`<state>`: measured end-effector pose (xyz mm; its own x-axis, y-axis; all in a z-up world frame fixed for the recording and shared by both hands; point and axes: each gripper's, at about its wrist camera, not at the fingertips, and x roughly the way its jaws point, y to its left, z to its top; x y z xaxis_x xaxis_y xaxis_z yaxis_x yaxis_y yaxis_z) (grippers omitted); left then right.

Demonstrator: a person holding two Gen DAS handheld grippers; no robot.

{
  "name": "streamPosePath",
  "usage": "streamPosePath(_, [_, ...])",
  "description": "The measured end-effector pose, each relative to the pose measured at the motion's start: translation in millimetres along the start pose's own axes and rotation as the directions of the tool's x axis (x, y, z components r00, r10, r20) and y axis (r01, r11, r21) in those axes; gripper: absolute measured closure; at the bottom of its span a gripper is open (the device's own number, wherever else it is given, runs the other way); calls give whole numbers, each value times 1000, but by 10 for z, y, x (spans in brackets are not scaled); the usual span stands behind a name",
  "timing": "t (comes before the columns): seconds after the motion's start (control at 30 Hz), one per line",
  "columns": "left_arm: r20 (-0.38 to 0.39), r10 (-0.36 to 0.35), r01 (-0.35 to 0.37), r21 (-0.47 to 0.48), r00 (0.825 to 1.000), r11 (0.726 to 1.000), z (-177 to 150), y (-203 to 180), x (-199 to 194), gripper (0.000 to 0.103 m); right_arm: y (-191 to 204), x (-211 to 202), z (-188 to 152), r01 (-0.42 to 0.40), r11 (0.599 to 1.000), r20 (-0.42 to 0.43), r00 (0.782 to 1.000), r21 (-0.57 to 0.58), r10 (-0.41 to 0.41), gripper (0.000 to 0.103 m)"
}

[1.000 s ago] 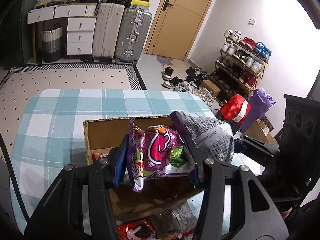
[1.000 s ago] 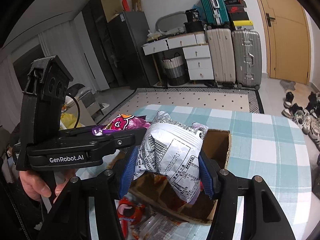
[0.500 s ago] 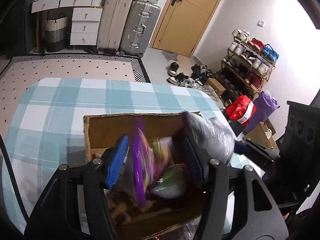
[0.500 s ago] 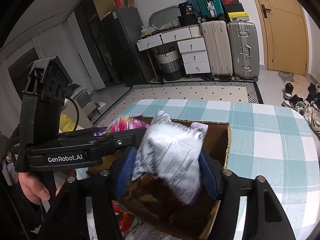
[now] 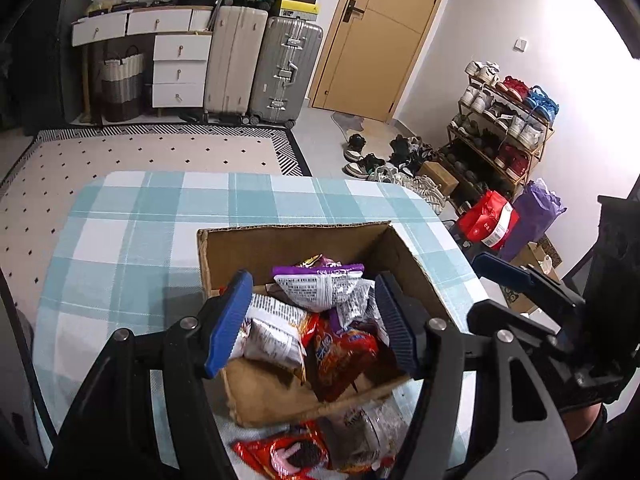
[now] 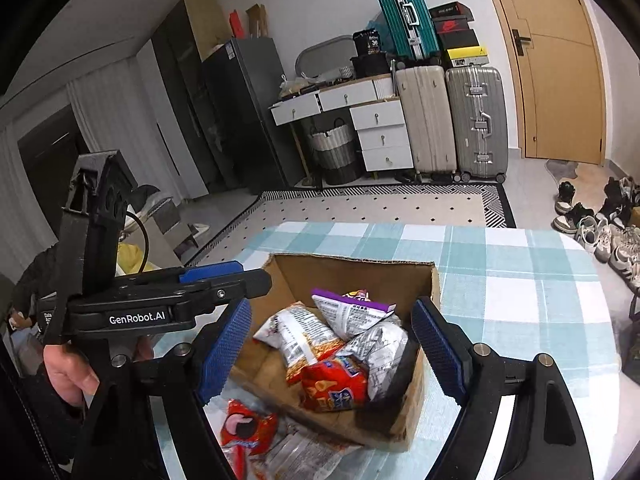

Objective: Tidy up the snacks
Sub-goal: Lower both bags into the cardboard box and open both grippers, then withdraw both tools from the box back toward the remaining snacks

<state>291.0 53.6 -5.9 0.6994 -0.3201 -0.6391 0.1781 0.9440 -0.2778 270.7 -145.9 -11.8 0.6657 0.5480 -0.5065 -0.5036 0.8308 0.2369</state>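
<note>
Checked tablecloth (image 5: 132,240) beneath cardboard box (image 5: 296,240)

Colour rundown: the tablecloth (image 5: 132,240) is a light teal and white check. The open cardboard box (image 5: 280,240) is plain brown, darker and stained inside. In it, a silver-white snack bag with a purple top edge (image 5: 320,286) covered in black print, a white and orange crinkly bag (image 6: 298,340), and a red packet with yellow and blue lettering (image 6: 336,384). Outside the box, a red wrapper with a pink and dark picture (image 6: 244,428). Both tools are black with bright blue ribbed pads (image 5: 228,320); one reads "GenRobot.AI" in white. The rug (image 5: 152,152) is cream with black dots and a black-white striped border. Door (image 5: 380,32) is tan wood.
</note>
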Motion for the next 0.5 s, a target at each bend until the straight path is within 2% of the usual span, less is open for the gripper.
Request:
streamPosePath(0.1, [12, 12, -12, 9, 1000, 1000, -51, -57, -173, 39, 80, -145, -22, -5, 1000, 13, 1000, -9, 5, 19])
streamPosePath(0.2, [26, 31, -32, 17, 999, 999, -117, -127, -351, 32, 170, -295, -63, -13, 1000, 25, 1000, -10, 13, 19])
streamPosePath(0.37, [44, 50, -52, 50, 998, 997, -269, -274, -656, 31, 316, -537, -149, -14, 1000, 42, 999, -21, 15, 19])
streamPosePath(0.5, [69, 74, -78, 63, 995, 995, -411, -375, -902, 21, 414, -757, -238, -22, 1000, 60, 998, -16, 23, 17])
